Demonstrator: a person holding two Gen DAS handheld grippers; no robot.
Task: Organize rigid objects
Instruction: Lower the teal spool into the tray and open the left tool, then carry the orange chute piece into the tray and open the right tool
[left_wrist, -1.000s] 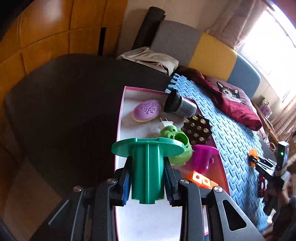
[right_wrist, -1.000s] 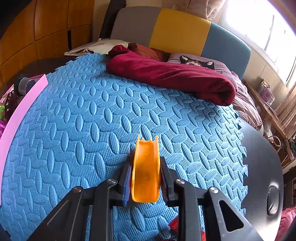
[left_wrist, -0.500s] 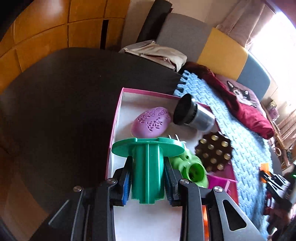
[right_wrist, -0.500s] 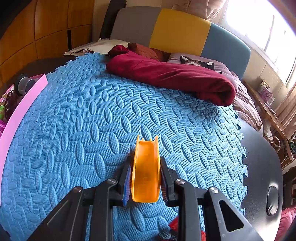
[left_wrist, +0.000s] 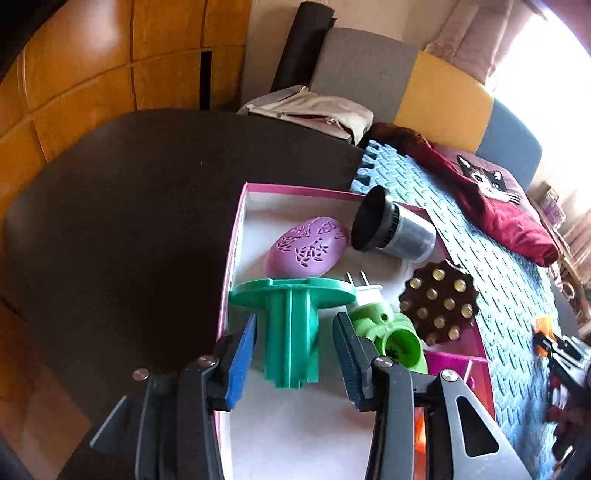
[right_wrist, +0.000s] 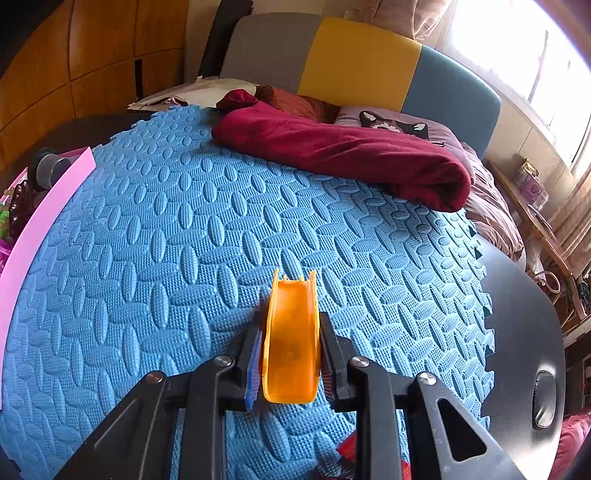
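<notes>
Over the pink box (left_wrist: 236, 236), the left gripper (left_wrist: 293, 354) has just been opening; its pads stand clear of the green flanged piece (left_wrist: 291, 332) between them, beside a purple oval (left_wrist: 306, 247). Above the blue foam mat (right_wrist: 184, 240), the right gripper (right_wrist: 290, 354) clamps an orange piece (right_wrist: 291, 343).

1. The left gripper (left_wrist: 295, 354) went from over the box's near end to further in, so the pink box (left_wrist: 236, 236) and its contents look bigger.
2. Its jaws have just been opening; the green spool (left_wrist: 291, 328) now stands between the fingers (left_wrist: 242, 360) with gaps on both sides.
</notes>
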